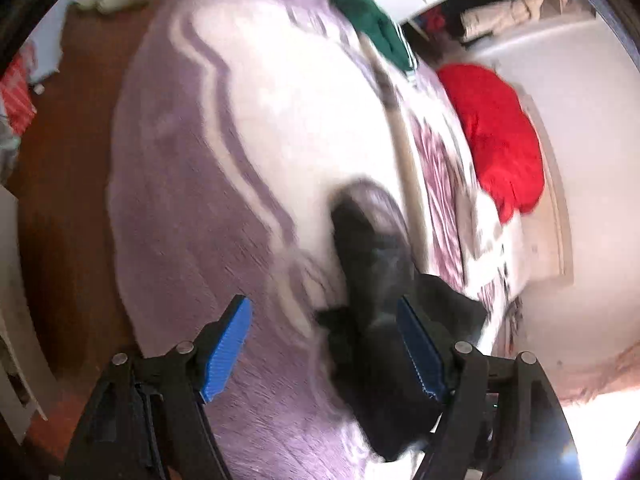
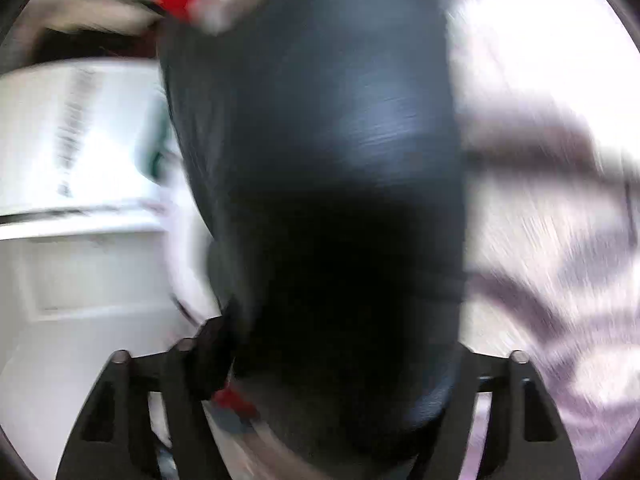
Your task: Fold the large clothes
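Bedcover [image 1: 180, 200], lilac with white swirls, shows only from the left wrist, along with red cloth [image 1: 496, 136] and green cloth [image 1: 372, 20] farther off. Dark garment [image 1: 372, 264] lies lengthwise away from the left tool [image 1: 324, 348], whose blue pads stand apart, the garment brushing the right-side pad. From the right wrist the garment [image 2: 320, 160] fills the blurred view and hides the right tool's [image 2: 340, 360] pads; grip cannot be told.

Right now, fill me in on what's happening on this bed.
A person is working with two handheld grippers on a dark, almost black garment that lies on a lilac and white patterned bedspread. The left gripper stands open, with the cloth against one blue pad. The right gripper's fingertips are buried in the same dark cloth, so its grip cannot be told. A red garment and a green garment wait further up the bed.
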`<state>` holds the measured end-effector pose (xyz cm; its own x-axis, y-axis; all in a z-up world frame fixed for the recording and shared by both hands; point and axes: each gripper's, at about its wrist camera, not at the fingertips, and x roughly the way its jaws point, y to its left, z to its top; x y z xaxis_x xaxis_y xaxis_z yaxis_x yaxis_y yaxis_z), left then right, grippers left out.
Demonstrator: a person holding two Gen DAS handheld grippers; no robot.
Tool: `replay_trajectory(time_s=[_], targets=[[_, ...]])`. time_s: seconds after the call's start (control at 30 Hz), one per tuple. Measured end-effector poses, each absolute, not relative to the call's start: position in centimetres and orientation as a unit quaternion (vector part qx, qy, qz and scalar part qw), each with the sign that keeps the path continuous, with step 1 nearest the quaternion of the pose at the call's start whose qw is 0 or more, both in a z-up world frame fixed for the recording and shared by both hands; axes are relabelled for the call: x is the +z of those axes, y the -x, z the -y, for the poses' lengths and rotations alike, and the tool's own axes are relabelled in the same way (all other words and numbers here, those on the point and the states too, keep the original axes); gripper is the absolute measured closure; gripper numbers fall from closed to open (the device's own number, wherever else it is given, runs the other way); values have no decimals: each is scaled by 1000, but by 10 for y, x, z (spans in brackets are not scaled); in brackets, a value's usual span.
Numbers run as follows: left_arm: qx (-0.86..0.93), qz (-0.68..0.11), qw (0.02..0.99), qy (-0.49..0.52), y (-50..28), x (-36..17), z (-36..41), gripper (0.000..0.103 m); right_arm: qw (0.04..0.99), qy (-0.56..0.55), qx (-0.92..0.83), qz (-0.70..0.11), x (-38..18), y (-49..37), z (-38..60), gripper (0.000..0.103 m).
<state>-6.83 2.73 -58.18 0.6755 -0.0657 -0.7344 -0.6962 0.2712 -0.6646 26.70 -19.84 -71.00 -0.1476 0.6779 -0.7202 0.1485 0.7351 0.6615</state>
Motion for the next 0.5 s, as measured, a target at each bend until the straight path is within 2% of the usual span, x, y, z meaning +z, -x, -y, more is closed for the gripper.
replay_trajectory(time_s=[0.07, 0.13, 0.3, 0.43, 0.47, 0.5], targets=[[201, -362, 713, 566, 48, -593, -13, 30, 540, -302, 230, -751, -725, -263, 209, 22], [175, -384, 702, 573, 25, -609, 6, 30, 520, -269, 257, -769, -718, -269, 216, 20], [137, -390, 674, 612, -22, -632, 35, 30, 534, -123, 284, -787, -670, -285, 239, 20], [162, -404, 652, 621, -50, -651, 42, 31, 587, -44, 306, -748, -614, -328, 240, 20], [173, -399, 653, 620, -51, -649, 42, 32, 605, -37, 314, -731, -605, -347, 240, 20], [186, -391, 659, 615, -48, -647, 42, 54, 626, -29, 327, -707, -596, -366, 234, 20]])
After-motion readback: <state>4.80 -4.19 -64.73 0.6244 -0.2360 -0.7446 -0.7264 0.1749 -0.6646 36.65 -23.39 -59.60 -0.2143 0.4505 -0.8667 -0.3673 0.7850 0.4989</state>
